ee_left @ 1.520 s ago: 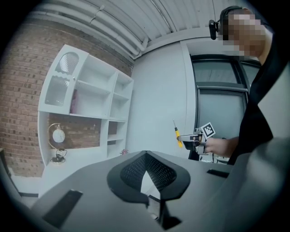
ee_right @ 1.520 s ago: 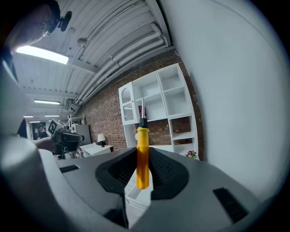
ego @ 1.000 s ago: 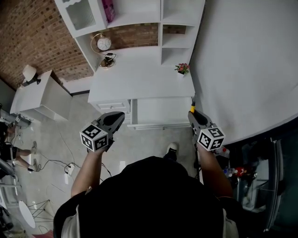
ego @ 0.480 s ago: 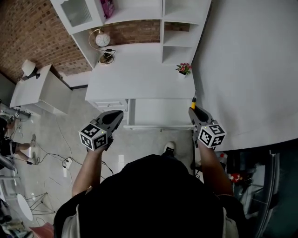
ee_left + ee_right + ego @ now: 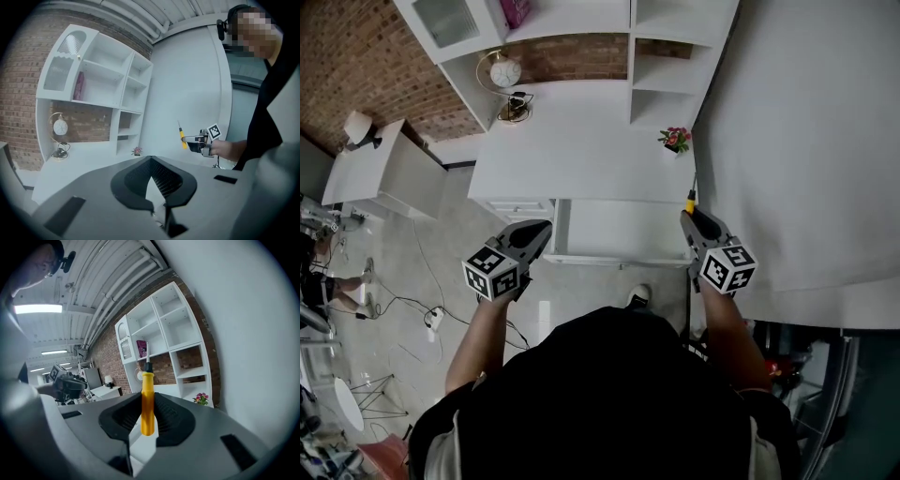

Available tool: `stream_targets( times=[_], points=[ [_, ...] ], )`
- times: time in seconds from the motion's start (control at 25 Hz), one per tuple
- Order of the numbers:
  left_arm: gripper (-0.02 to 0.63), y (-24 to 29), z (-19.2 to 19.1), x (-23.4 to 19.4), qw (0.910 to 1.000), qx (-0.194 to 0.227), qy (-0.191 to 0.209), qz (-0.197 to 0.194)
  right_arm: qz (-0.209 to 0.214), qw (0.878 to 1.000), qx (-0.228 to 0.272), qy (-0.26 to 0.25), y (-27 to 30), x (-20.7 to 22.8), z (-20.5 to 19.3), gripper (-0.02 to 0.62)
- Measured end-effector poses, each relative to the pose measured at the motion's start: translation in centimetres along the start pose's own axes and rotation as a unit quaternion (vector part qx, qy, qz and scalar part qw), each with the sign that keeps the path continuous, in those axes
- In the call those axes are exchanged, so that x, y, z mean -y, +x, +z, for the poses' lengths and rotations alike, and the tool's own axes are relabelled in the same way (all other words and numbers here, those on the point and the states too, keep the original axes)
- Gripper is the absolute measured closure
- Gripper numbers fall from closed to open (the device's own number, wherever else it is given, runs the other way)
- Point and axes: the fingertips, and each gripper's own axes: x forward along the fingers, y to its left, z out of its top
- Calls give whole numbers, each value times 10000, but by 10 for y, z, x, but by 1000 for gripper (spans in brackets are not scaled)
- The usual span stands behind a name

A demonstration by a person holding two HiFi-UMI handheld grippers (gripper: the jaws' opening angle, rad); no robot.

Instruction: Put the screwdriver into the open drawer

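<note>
**Screwdriver gripped, at the drawer's right end**

The yellow-handled screwdriver with a thin metal shaft [image 5: 147, 401] stands upright in my right tongs [image 5: 148, 414], which pinch its handle from both sides. From the head view it shows at the right end of the pulled-out white drawer [image 5: 619, 260], under the front edge of the white counter [image 5: 581, 159]. My left tongs [image 5: 153, 183] are closed tip to tip on nothing, near the drawer's left front corner.
</note>
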Motion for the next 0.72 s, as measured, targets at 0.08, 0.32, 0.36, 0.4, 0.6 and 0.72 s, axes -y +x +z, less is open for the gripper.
stream_targets(
  times=[0.08,0.32,0.36,0.4,0.6,0.72],
  points=[
    [591,10,3,-4,10000,0,-11,42,60,10000,17,8,8,10,3,508],
    [591,36,16,-16,9997,106,-79,221,299,9995,-22,-9,35,33,15,508],
    [591,40,18,-17,9996,114,-97,247,342,9994,-46,-20,40,37,17,508],
    [591,44,19,-18,9995,115,-113,272,385,9992,-66,-33,45,40,19,508],
    [591,55,24,-28,9985,129,-203,486,625,9979,-111,-82,69,55,32,508],
    [591,56,27,-37,9970,212,-260,699,822,9965,-105,-109,84,59,38,507]
  ],
)
